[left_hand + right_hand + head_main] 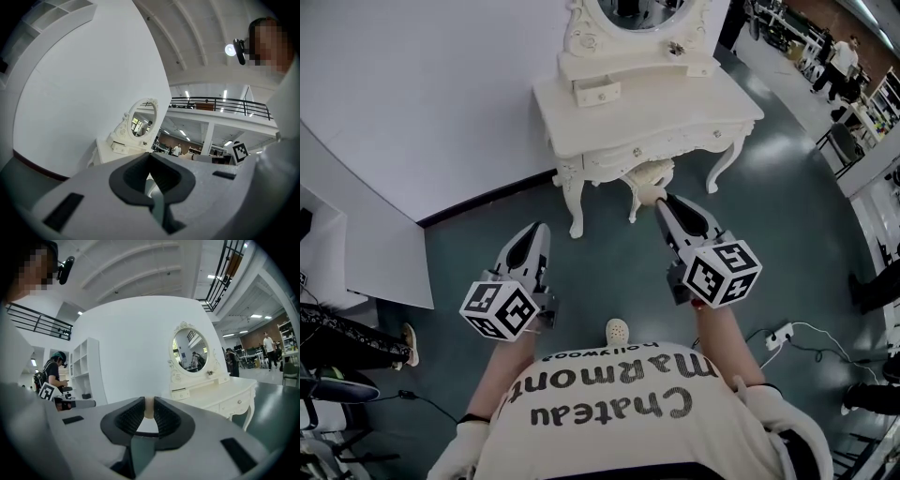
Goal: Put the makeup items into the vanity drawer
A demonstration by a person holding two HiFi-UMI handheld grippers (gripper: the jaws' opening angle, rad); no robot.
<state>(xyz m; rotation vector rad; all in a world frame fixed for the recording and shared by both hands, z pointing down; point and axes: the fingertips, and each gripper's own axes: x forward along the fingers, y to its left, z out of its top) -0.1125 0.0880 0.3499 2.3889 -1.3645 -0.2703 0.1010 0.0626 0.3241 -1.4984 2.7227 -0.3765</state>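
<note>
- Head view: you stand on the grey floor [787, 206] facing the white vanity bench [675, 117], and it is well apart from both tools. Your left tongs [539, 228] point towards its left leg. Your right tongs [664, 202] point towards the stool [649, 173] tucked beneath it. A small cream item [659, 195] sits at the tip of the right tongs. The small drawer [598, 92] lies on the bench top below the mirror [637, 9].
- Left gripper view: your left tongs [150, 157] are closed, tips together, with nothing between them. The vanity bench [105, 152] and its oval mirror [143, 117] stand beyond them and to the left, against the white wall.
- Right gripper view: your right tongs [149, 404] are clamped on the small cream item [149, 407], which shows as a pale sliver between the dark pads. The vanity bench [220, 390] stands ahead and to the right, with the small drawer [180, 392] under the mirror [191, 350], and the item is nowhere near it.
</note>
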